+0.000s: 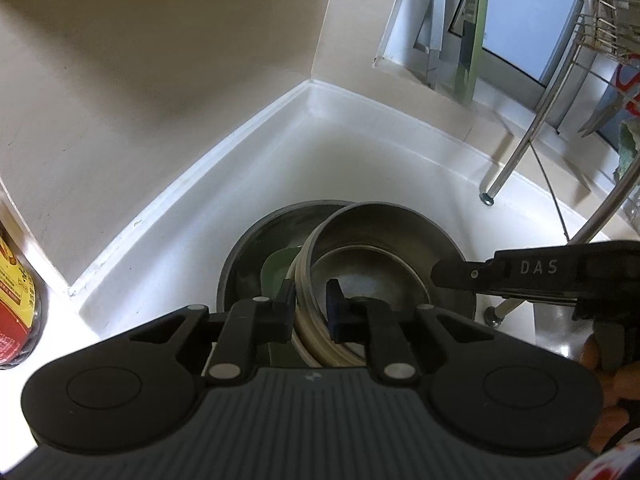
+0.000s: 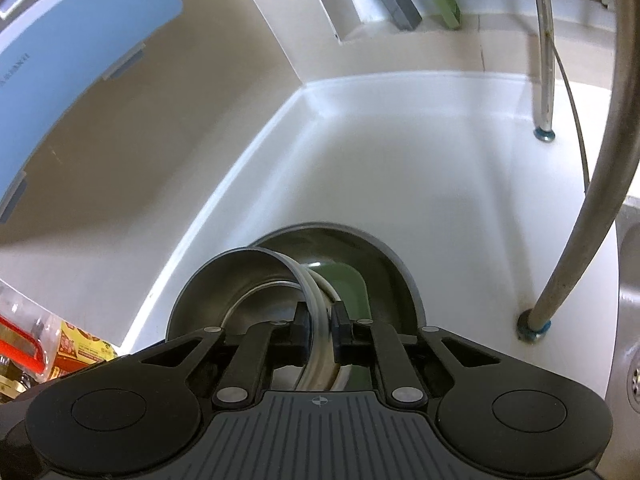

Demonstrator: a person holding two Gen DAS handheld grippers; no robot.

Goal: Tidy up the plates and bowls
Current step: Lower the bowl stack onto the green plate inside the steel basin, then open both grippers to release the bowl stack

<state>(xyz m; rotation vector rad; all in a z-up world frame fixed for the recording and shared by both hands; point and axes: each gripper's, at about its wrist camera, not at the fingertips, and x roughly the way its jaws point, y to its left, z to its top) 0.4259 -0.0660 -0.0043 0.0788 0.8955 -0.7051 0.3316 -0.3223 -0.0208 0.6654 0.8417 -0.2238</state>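
Note:
A steel bowl (image 1: 380, 248) is nested on top of cream bowls (image 1: 316, 344), and the stack sits inside a wide dark grey dish (image 1: 244, 252) on the white counter. A green plate (image 1: 276, 272) lies in that dish beside the stack. My left gripper (image 1: 310, 300) is shut on the stack's near rim, with the layered rims pinched between its pads. My right gripper (image 2: 320, 322) is shut on the rims of the same stack (image 2: 316, 292), and its body also shows at the right of the left wrist view. The steel bowl (image 2: 240, 276), green plate (image 2: 344, 280) and grey dish (image 2: 392, 264) fill the middle of the right wrist view.
Steel dish-rack legs (image 1: 516, 152) (image 2: 580, 232) stand on the counter to the right, beside a sink (image 2: 632, 300). A sauce bottle (image 1: 16, 300) and food packets (image 2: 76, 348) are at the left edge. Cutting boards (image 1: 476, 40) lean at the window. Beige walls close the corner behind.

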